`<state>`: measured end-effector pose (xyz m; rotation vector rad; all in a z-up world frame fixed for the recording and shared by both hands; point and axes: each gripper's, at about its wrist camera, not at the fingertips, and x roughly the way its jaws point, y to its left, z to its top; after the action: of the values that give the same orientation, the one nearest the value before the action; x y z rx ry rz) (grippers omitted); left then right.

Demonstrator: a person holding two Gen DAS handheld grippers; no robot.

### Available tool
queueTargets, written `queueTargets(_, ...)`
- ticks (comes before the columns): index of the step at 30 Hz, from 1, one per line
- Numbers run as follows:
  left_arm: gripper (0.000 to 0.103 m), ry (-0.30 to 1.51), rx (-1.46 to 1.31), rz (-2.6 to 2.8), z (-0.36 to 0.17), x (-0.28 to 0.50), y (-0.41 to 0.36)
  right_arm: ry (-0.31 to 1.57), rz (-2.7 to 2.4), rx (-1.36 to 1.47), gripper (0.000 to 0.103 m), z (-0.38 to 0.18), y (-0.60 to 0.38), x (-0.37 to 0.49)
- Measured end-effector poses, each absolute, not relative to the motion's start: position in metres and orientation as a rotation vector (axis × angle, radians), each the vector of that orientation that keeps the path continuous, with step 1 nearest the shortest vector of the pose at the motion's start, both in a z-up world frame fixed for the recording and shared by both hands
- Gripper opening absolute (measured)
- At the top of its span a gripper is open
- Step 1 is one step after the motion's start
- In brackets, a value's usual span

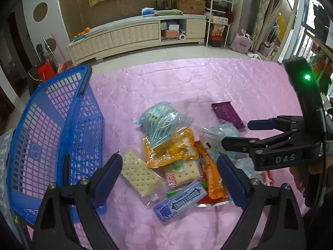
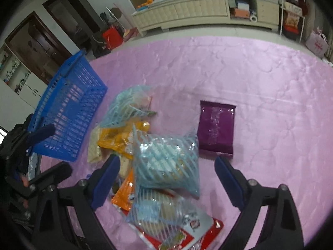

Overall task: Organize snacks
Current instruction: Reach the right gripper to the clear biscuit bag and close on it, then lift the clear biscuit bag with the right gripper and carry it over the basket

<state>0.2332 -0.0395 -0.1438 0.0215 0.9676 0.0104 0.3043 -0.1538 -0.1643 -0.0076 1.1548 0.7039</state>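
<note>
On pink cloth (image 1: 187, 87), gum pack (image 1: 180, 201) left-view only; both jaws agape, empty, purple packet (image 2: 216, 127) apart

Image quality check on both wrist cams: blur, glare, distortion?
Left wrist view: sharp; the lettering on the gum pack reads clearly, window glare at the right edge, strong fisheye bend on the blue basket. Right wrist view: softer, with motion smear on the basket and the light blue striped bag; sheen on the purple packet; dark corner vignette in both.
</note>
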Motion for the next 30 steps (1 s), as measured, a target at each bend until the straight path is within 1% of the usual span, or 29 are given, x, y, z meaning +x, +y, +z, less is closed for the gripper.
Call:
queueTargets(3,0.092,0.98,0.024,0.013,-0.148,0.235,-0.038,1.188,0.691,0.003,0.094,-0.176,-0.152,0.31)
queueTargets(6,0.092,0.993,0.024,0.021,-0.15,0.238,-0.037,1.196,0.728,0.006,0.079,-0.179,-0.151,0.313)
queueTargets(8,0.092,0.997,0.025,0.027,-0.152,0.242,-0.038,1.186,0.732,-0.007,0.077,-0.178,-0.151,0.312)
queueTargets(10,0.092,1.004,0.02,0.022,-0.151,0.246,-0.04,1.173,0.742,-0.008,0.07,-0.175,-0.154,0.311)
queueTargets(12,0.092,1.006,0.022,0.024,-0.149,0.25,-0.041,1.15,0.732,-0.006,0.065,-0.172,-0.154,0.309)
queueTargets(21,0.092,1.0,-0.025,0.039,-0.132,0.277,-0.044,1.002,0.638,0.013,0.064,-0.126,-0.181,0.31)
queueTargets(30,0.092,1.049,-0.066,0.063,-0.141,0.312,-0.045,0.989,0.518,-0.009,0.064,-0.127,-0.173,0.325)
